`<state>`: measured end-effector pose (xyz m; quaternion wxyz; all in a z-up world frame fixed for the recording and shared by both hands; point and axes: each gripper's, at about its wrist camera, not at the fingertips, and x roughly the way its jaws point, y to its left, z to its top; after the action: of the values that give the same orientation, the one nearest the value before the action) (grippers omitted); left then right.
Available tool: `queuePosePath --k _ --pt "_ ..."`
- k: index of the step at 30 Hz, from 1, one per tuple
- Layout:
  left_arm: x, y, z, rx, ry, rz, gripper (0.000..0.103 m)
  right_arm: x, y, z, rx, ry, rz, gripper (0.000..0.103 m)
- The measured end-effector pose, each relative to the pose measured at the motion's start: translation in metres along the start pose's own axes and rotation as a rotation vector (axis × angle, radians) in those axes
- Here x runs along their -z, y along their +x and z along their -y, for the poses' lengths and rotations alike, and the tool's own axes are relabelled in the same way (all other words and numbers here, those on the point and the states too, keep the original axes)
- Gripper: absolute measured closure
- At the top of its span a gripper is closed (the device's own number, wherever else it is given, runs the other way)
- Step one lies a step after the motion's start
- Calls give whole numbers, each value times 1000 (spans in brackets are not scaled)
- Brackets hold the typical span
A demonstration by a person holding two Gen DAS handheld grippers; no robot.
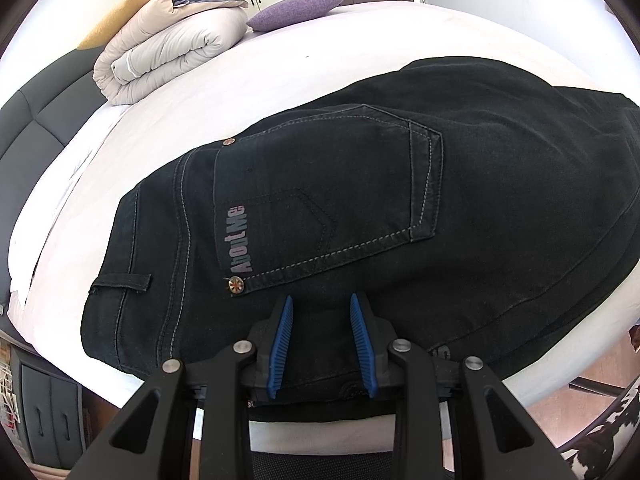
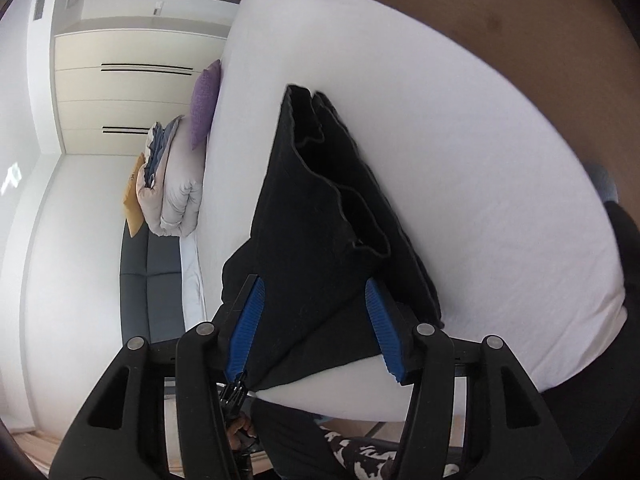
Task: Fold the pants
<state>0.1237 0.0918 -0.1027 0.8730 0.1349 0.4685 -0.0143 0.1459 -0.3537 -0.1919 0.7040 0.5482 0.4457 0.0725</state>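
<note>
White bed, duvet, purple pillow

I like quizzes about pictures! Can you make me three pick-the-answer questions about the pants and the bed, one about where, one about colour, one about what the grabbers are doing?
1. Where is the purple pillow?
A. On the floor
B. On the bed, beside the rolled duvet
C. On top of the pants

2. What colour are the pants?
A. Black
B. Red
C. White

3. How are the left gripper fingers?
A. Squeezed shut on a sock
B. Out of sight
C. Apart, above the pants near the waist

Answers: 1 B, it lies on the white sheet next to the duvet. 2 A, the denim is black with pale stitching. 3 C, a gap shows between the blue pads.
</note>
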Motion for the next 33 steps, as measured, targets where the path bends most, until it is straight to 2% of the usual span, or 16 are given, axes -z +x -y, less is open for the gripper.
queuePosePath --k 6,16,18,20,21,27,33 --pt "1 -1 0 -3 4 4 70 17 44 13 -43 79 46 52" --pt "3 -1 1 -4 6 8 70 20 72 9 -130 100 154 53" --pt "3 0 0 -4 6 9 70 20 75 8 -109 83 165 71" --pt "3 -2 2 -3 6 9 70 19 76 11 -85 88 175 95" --pt "3 -2 2 -3 6 8 70 20 76 14 -76 91 182 99" --pt "3 -2 -1 9 2 6 70 34 51 9 59 -15 242 101" --pt "2 -1 -9 35 8 1 70 44 28 16 78 17 261 102"
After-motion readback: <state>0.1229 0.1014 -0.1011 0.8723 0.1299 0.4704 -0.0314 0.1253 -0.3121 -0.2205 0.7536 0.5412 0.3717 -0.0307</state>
